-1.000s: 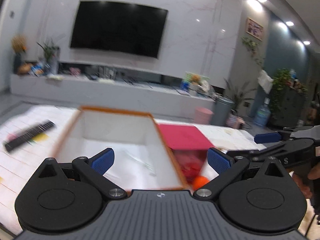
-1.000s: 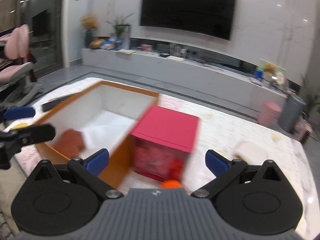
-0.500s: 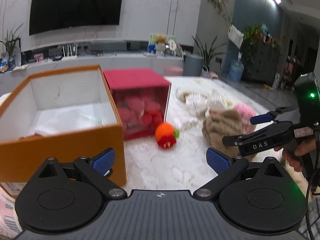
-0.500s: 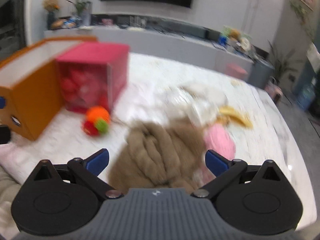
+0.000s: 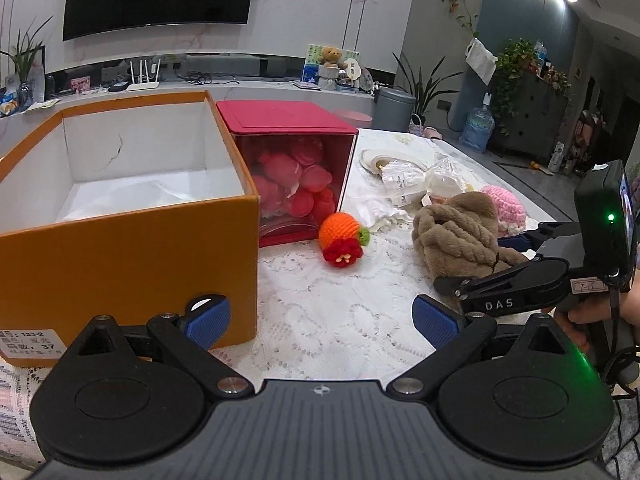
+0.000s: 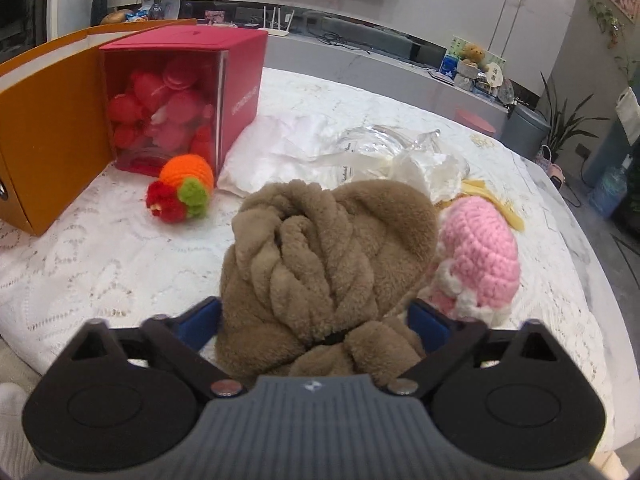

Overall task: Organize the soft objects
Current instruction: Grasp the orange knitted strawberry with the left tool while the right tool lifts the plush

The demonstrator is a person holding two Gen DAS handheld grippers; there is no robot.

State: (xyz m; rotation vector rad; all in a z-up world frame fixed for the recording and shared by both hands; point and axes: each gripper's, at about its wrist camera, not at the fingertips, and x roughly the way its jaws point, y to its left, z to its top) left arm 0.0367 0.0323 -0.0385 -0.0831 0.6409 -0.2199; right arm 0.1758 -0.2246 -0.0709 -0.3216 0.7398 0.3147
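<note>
Brown plush item [image 6: 328, 264]: lay on the lace-covered desk [image 6: 100, 264], between the spread fingers of the right claw [image 6: 316, 322], not pinched. Pink knitted hat [image 6: 478, 256]: touching its right side. Orange knitted toy [image 5: 343, 238]: near the red box [image 5: 292, 168], which stood against the open orange box [image 5: 132, 240]. Left claw [image 5: 322, 322]: spread, holding nothing, above the desk.

Each tool, the left tool [image 5: 321, 322] and the right tool [image 6: 315, 322], has a ribbed grey body, 2 black round-based linkage arms with silver screws and blue ribbed fingertips [image 5: 208, 322]. Seen from the left wrist, the right tool [image 5: 476, 264] bears white "DAS" lettering below a black camera block [image 5: 606, 216] with a green light; bare skin shows on the hand [image 5: 576, 322] beneath that block.
</note>
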